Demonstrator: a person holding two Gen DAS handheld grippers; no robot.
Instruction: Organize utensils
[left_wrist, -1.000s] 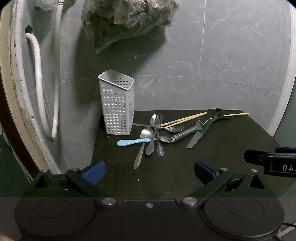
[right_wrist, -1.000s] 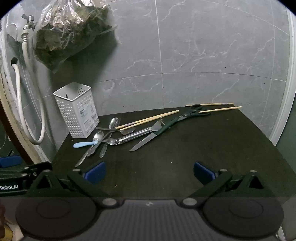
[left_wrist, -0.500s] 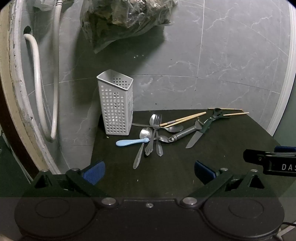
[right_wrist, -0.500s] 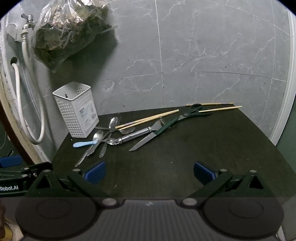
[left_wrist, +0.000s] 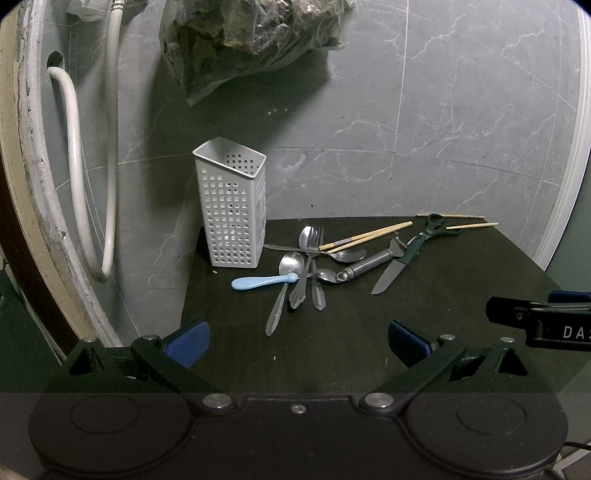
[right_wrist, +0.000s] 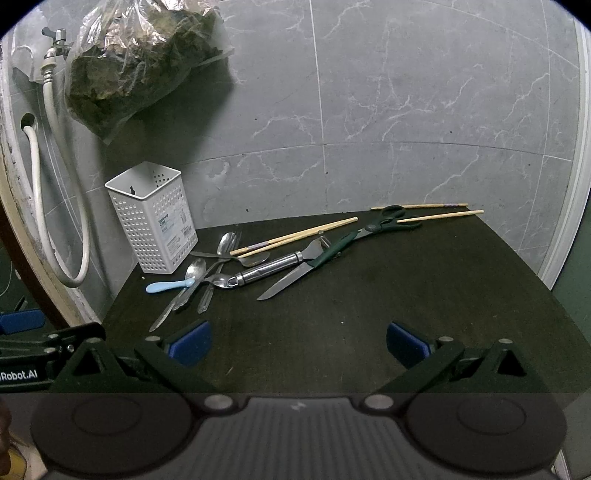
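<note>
A white perforated utensil holder (left_wrist: 231, 206) (right_wrist: 153, 218) stands upright at the back left corner of the dark table (left_wrist: 369, 332) (right_wrist: 369, 295). Beside it lies a loose pile: a light blue spoon (left_wrist: 258, 282) (right_wrist: 168, 285), steel spoons and a fork (left_wrist: 312, 254) (right_wrist: 218, 266), a steel-handled peeler (left_wrist: 365, 266) (right_wrist: 269, 271), a green-handled knife (left_wrist: 393, 269) (right_wrist: 295, 275), green scissors (left_wrist: 430, 227) (right_wrist: 384, 219) and wooden chopsticks (left_wrist: 365, 234) (right_wrist: 295, 236). My left gripper (left_wrist: 299, 341) and right gripper (right_wrist: 297, 341) hover open over the near edge, holding nothing.
A grey marble-tiled wall (right_wrist: 406, 110) backs the table. A plastic bag of dark greens (left_wrist: 255, 33) (right_wrist: 136, 62) hangs above the holder. White hoses (left_wrist: 77, 177) (right_wrist: 48, 206) loop down the wall at left. Two more chopsticks (right_wrist: 439, 210) lie at the back right.
None of the utensils have moved. Both views shifted only very slightly.
</note>
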